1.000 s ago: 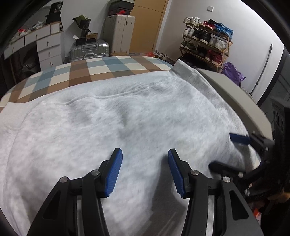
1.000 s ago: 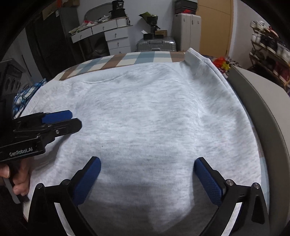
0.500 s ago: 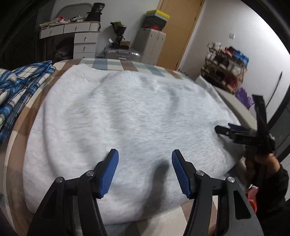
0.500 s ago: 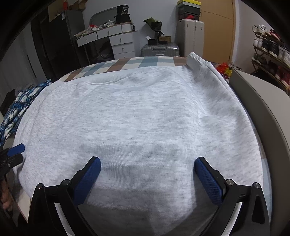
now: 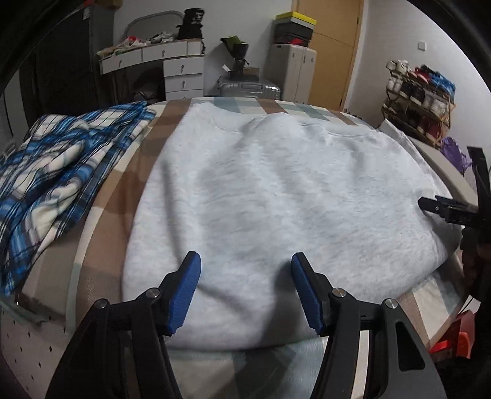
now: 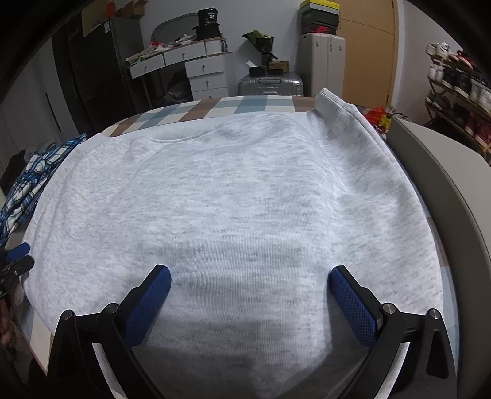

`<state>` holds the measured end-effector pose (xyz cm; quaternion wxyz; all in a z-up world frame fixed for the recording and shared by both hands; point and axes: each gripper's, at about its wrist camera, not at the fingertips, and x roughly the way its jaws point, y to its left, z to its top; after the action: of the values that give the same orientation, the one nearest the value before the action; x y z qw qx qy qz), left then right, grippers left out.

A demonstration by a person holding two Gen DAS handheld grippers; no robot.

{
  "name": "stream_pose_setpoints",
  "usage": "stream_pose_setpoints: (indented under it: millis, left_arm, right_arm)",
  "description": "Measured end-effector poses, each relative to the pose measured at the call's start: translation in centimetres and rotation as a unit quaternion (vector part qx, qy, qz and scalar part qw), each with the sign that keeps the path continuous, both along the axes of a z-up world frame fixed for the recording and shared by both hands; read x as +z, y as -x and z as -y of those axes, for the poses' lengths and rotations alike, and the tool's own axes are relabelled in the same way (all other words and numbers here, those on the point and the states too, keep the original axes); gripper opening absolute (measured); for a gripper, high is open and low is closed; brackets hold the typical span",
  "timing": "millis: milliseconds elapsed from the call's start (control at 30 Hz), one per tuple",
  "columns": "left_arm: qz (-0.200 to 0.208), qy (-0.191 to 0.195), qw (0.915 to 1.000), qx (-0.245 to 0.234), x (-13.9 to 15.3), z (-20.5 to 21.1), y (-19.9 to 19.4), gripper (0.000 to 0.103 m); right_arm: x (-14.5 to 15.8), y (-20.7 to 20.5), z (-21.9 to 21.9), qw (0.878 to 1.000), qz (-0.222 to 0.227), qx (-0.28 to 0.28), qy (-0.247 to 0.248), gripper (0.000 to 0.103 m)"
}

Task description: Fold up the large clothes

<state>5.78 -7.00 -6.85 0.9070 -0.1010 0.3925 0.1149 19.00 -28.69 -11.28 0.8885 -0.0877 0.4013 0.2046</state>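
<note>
Left wrist view: left hand-held gripper (image 5: pixel 245 288) spread, nothing clamped, jaws having just been opening above the grey sweatshirt (image 5: pixel 276 190). Right hand-held gripper (image 6: pixel 250 291) wide, empty. Sweatshirt lies flat on the checked bed (image 5: pixel 129 178); plaid shirt (image 5: pixel 58 172) beside it, left.

A blue plaid shirt (image 5: pixel 58 181) lies crumpled on the left part of the checked blanket (image 5: pixel 135 172). Behind the bed, a white desk (image 6: pixel 184 61) with drawers stands against the wall, a black hat box (image 6: pixel 209 18) on top. Right of it a silver suitcase (image 6: pixel 270 84) carries a potted plant (image 6: pixel 260 41). A beige cabinet (image 6: pixel 322 61) stands beside a wooden door (image 6: pixel 368 49), and a shoe rack (image 5: pixel 417 98) fills the right wall
</note>
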Motion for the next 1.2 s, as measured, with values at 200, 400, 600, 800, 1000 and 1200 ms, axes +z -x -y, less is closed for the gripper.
stream_pose_setpoints:
  millis: [200, 400, 600, 800, 1000, 1200]
  left_arm:
    - [0.033, 0.063, 0.9961, 0.052, 0.3, -2.4, 4.3, 0.056]
    - [0.047, 0.195, 0.9786, 0.045, -0.1, -3.6, 6.3, 0.056]
    - [0.054, 0.28, 0.9564, 0.064, -1.6, -3.8, 5.0, 0.056]
    - [0.098, 0.284, 0.9411, 0.156, -1.7, -3.4, 3.6, 0.056]
    - [0.106, 0.213, 0.9455, 0.222, -1.9, -3.3, 2.5, 0.019]
    - [0.125, 0.182, 0.9544, 0.201, -1.6, -3.9, 3.1, 0.006]
  right_arm:
    - [0.2, 0.1, -0.3, 1.0, -0.003, -0.018, 0.004, 0.103]
    - [2.0, 1.8, -2.5, 1.0, 0.007, 0.01, -0.005, 0.103]
    - [2.0, 4.1, -7.0, 0.996, 0.013, 0.093, -0.005, 0.103]
    - [1.1, 6.1, -10.7, 0.989, 0.017, 0.147, 0.018, 0.103]
    - [0.3, 8.0, -13.4, 0.98, 0.027, 0.192, 0.037, 0.103]
    - [-0.9, 9.7, -16.6, 0.97, 0.028, 0.235, 0.064, 0.103]
